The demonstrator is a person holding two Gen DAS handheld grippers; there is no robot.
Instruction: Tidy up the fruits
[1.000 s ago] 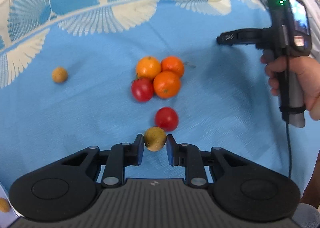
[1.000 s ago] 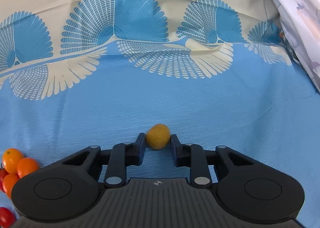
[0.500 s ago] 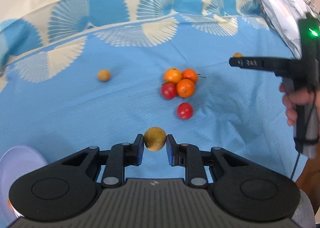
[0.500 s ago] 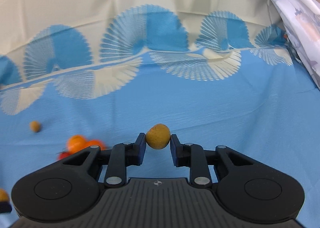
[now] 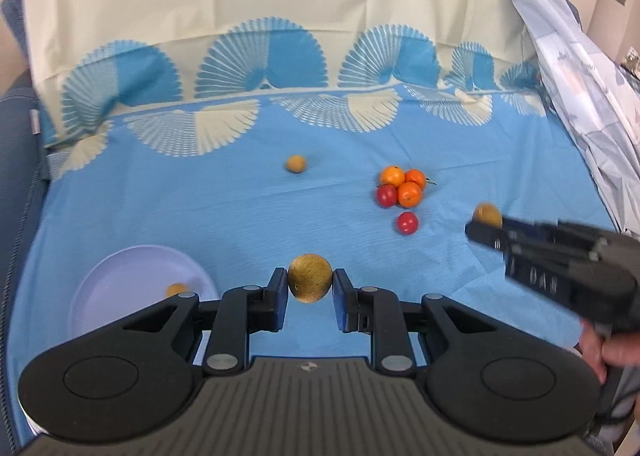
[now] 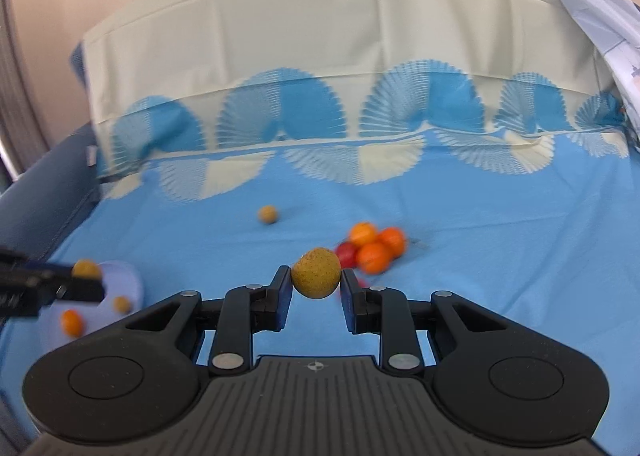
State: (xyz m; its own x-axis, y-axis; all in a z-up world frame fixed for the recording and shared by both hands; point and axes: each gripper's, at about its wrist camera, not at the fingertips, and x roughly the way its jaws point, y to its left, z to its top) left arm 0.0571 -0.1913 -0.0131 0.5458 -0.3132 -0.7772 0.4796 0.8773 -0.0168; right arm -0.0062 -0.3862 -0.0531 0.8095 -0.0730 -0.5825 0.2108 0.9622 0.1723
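A matt blue-and-cream woven cloth sheet (image 5: 248, 216) carries glossy smooth red tomatoes (image 5: 407, 223), a smooth pale lilac plastic plate (image 5: 120, 276) near its left edge, and a rough-skinned speckled tan fruit (image 5: 310, 278) between matt black plastic jaws.

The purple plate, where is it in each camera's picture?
Left wrist view: purple plate at lower left, just left of the left gripper.
Right wrist view: purple plate at the far left edge, partly behind the other gripper.
Shared landmark: the orange and red fruit cluster on the blue cloth.
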